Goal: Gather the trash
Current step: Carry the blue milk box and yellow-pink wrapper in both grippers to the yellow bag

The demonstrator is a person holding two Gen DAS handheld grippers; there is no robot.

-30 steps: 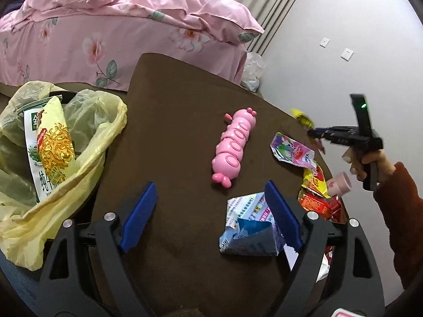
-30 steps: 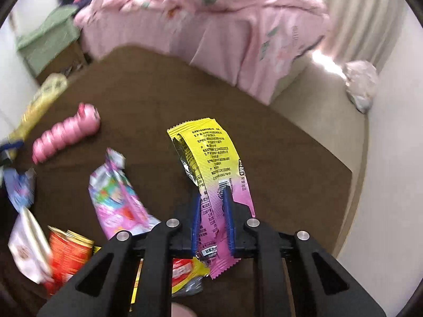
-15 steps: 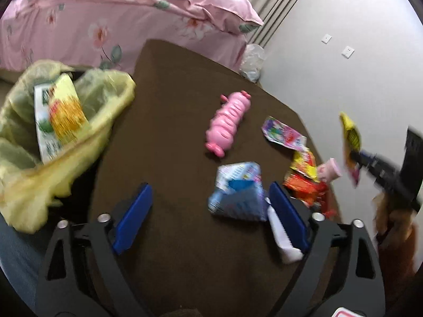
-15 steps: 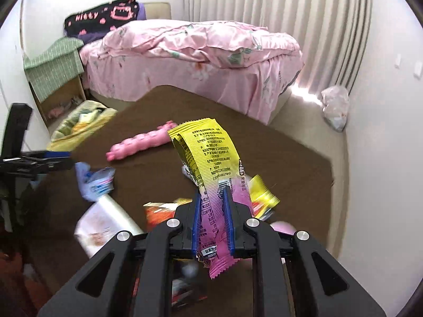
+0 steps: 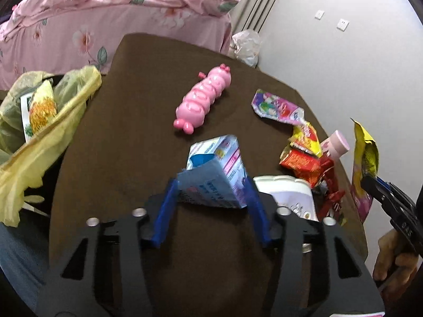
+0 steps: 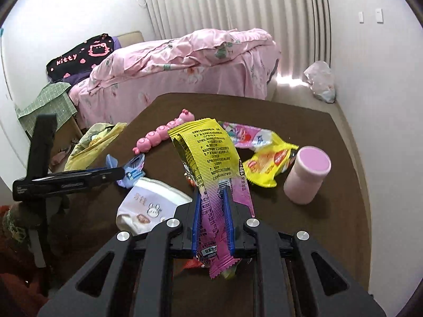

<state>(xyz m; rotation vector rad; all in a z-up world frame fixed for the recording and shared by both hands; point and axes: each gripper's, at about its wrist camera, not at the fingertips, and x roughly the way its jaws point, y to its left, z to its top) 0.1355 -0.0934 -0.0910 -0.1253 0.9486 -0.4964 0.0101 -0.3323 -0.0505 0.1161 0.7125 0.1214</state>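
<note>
My left gripper (image 5: 211, 185) hangs over the brown table (image 5: 127, 137), its jaws closing, and a blue-and-white carton (image 5: 214, 166) sits between the blue pads, touching both. My right gripper (image 6: 212, 192) is shut on a yellow-and-pink snack wrapper (image 6: 203, 153) held up above the table. The left wrist view shows that wrapper (image 5: 363, 155) at the right edge. A yellow trash bag (image 5: 53, 121) with packets inside hangs open at the table's left side. Loose trash lies near the right edge: a white packet (image 6: 150, 203), red and yellow wrappers (image 5: 304, 153) and a pink-purple wrapper (image 5: 275, 105).
A pink caterpillar toy (image 5: 203, 100) lies mid-table and a pink capped bottle (image 6: 308, 177) stands by the wrappers. A pink-covered bed (image 6: 185, 63) is beyond the table. A white plastic bag (image 6: 320, 79) sits on the floor by the wall.
The left gripper slid forward and narrowed from wide open onto the carton. The right gripper swung with its wrapper from the table's far side to above the trash pile.
</note>
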